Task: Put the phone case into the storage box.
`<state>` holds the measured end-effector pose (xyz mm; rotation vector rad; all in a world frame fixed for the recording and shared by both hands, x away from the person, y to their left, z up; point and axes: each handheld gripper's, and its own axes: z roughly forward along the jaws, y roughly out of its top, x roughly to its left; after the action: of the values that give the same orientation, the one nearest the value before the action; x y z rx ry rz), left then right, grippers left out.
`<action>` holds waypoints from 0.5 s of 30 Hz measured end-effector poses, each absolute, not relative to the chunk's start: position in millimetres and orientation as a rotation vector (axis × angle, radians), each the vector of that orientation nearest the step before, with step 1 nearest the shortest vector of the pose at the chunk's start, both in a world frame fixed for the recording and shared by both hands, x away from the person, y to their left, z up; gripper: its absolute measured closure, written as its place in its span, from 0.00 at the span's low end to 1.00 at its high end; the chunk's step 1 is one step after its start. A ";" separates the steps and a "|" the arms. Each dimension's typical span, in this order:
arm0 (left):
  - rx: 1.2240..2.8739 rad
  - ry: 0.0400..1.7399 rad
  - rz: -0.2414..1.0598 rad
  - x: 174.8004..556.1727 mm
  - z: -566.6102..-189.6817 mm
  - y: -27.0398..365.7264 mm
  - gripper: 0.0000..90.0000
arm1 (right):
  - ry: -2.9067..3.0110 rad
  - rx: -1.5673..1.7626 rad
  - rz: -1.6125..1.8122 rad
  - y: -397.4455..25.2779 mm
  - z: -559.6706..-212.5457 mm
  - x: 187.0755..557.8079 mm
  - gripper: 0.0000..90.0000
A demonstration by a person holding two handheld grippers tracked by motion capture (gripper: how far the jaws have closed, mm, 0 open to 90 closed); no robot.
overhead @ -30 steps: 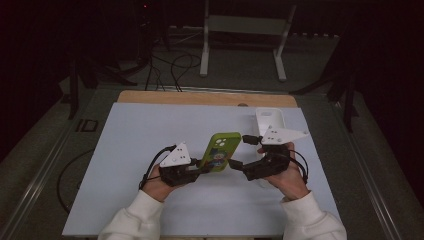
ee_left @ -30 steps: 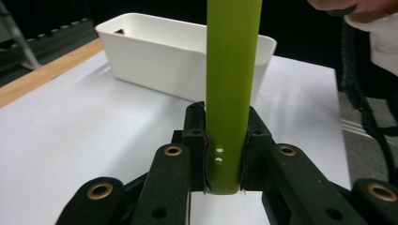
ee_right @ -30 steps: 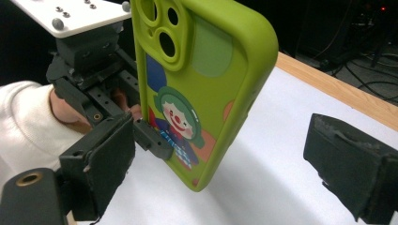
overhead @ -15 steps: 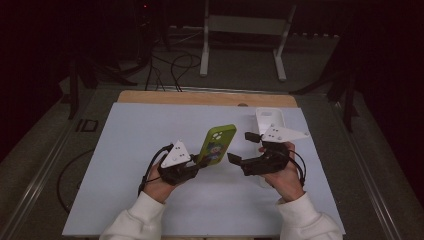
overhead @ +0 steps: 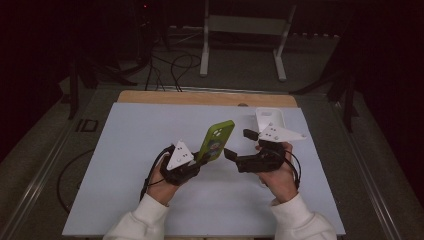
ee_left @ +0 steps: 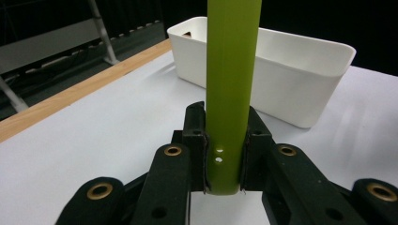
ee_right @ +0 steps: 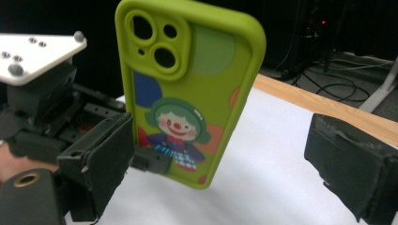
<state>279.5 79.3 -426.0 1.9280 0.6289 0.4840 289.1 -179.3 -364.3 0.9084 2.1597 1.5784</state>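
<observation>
The lime-green rubbery phone case with a clown picture [overhead: 216, 141] is already lifted off the white table [overhead: 115, 165], pinched at its bottom edge by the left tool [overhead: 200, 159], whose jaws are clamped on it. The right tool [overhead: 231, 153] waits just beside it at about three o'clock, jaws spread wide and empty. I'd judge the pickup done; handing over or dropping it into the white rectangular plastic bin [overhead: 270, 120] remains. Its long axis stands nearly upright, camera-hole end up, tipping toward one o'clock, printed back facing the right tool.
</observation>
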 end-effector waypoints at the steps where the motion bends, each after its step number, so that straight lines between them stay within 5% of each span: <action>1: 1.928 0.629 0.484 279.5 -426.0 79.3 0.86 | 2.160 0.908 1.578 -179.3 -364.3 289.1 0.10; 15: 1.901 0.696 0.532 277.0 -430.5 70.9 0.86 | 2.118 0.935 1.619 -170.6 -364.9 290.9 0.10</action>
<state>277.0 70.9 -430.5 1.9009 0.6961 0.5324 290.9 -170.6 -364.9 0.9355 2.1179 1.6191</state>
